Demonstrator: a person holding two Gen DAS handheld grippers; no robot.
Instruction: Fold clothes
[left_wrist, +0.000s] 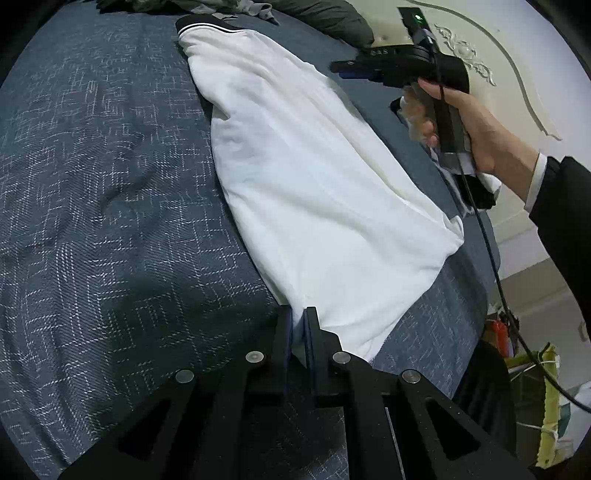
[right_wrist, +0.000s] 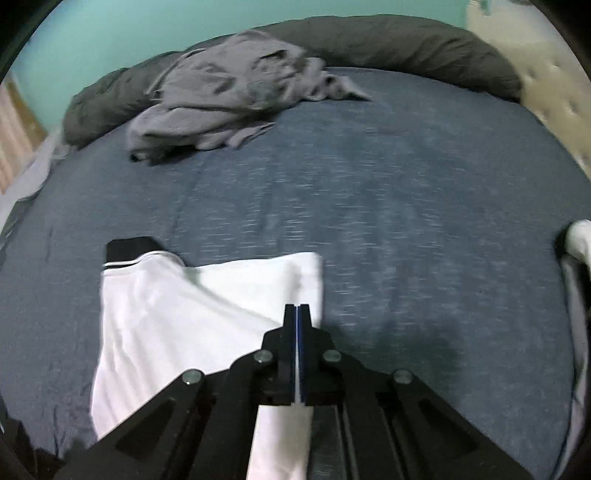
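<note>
A white garment (left_wrist: 314, 177) with a black, white-striped collar lies partly folded on the blue bed cover (left_wrist: 92, 184). My left gripper (left_wrist: 298, 314) is shut on its near edge, white cloth pinched between the jaws. In the right wrist view the same white garment (right_wrist: 177, 314) spreads to the left, its black collar at the far left corner. My right gripper (right_wrist: 296, 310) is shut on the garment's right edge, a thin layer of cloth showing between the pads. In the left wrist view, a hand holds the right gripper's body (left_wrist: 424, 70) above the garment's far side; its fingertips are hidden.
A crumpled grey garment (right_wrist: 240, 92) lies at the far side of the bed, against a dark grey rolled duvet (right_wrist: 406, 48). A cream headboard (left_wrist: 498, 74) stands to the right. Another white item (right_wrist: 580, 240) sits at the bed's right edge. Bags clutter the floor (left_wrist: 535, 369).
</note>
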